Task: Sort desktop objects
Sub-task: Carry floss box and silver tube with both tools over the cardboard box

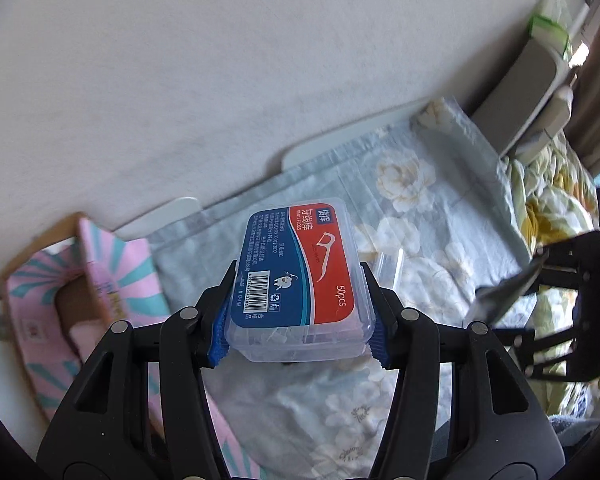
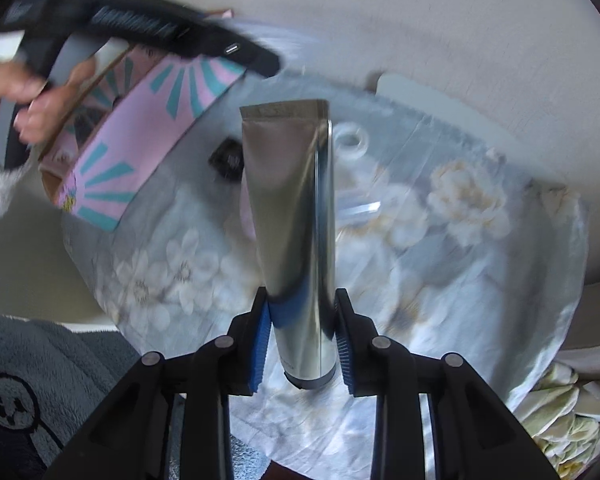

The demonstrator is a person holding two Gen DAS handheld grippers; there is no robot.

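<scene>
Covering table: floral cloth (image 2: 452, 280) (pale blue) | wall (image 1: 220, 60): white

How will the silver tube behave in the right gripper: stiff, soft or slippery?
The silver tube looks glossy, so it may slip between the pads of the right gripper. Its flat crimped end suggests a soft body that could dent. Held near the cap, it may swing.

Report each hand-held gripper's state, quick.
Left hand-held gripper: shut on the clear plastic dental floss box with red-and-blue label.
Right hand-held gripper: shut on the silver metallic tube.
</scene>
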